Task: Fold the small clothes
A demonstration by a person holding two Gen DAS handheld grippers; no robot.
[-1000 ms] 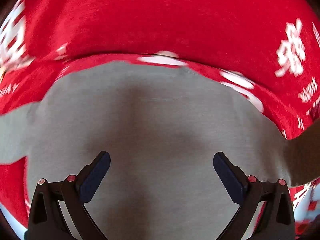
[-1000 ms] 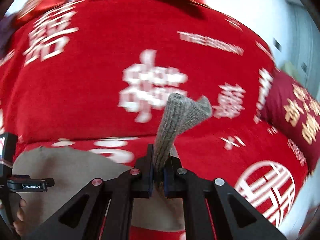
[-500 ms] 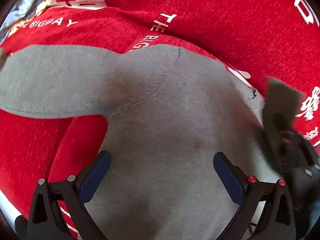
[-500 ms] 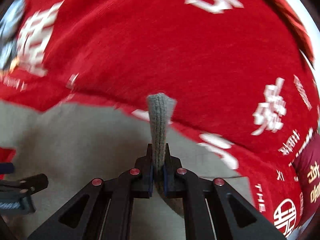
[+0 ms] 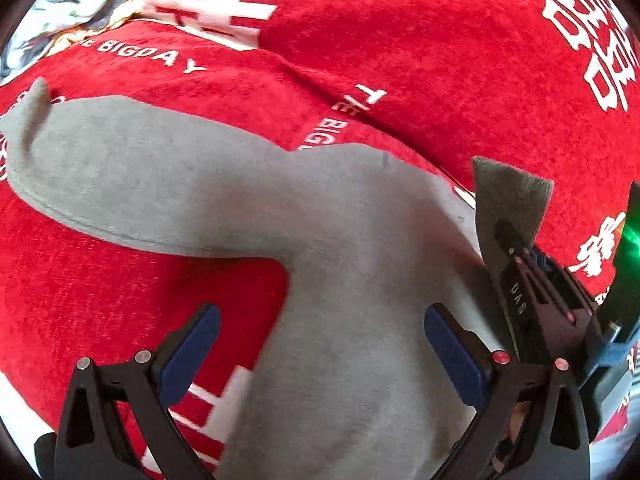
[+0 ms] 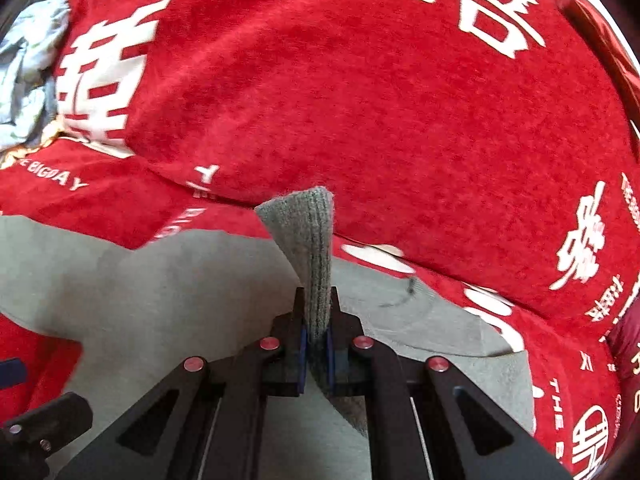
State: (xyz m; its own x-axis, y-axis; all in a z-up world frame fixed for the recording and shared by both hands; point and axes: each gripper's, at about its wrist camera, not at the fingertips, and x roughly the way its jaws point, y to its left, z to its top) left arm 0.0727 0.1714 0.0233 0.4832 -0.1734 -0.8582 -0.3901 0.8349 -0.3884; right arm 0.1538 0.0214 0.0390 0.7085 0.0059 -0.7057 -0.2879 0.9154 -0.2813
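Observation:
A small grey long-sleeved top [image 5: 340, 280] lies on a red blanket [image 5: 440, 60]. One sleeve [image 5: 120, 176] stretches flat to the left, its cuff end curled up. My left gripper [image 5: 320, 316] hovers open over the body of the top, nothing between its blue pads. My right gripper [image 6: 316, 320] is shut on the ribbed cuff [image 6: 308, 232] of the other sleeve, which sticks up between the jaws and is drawn over the body [image 6: 160, 300]. In the left wrist view the right gripper [image 5: 520, 264] sits just right of my left one, the cuff [image 5: 508, 192] standing above it.
The red blanket with large white characters and lettering covers the whole surface and bulges behind the top. A crumpled pale patterned cloth [image 6: 28, 68] lies at the far left. A dark red cushion [image 6: 628, 340] shows at the right edge.
Both grippers swept sideways across the top. The outstretched left sleeve came into view, and the right gripper carried the cuff in over the body beside the left gripper. The grips are unchanged.

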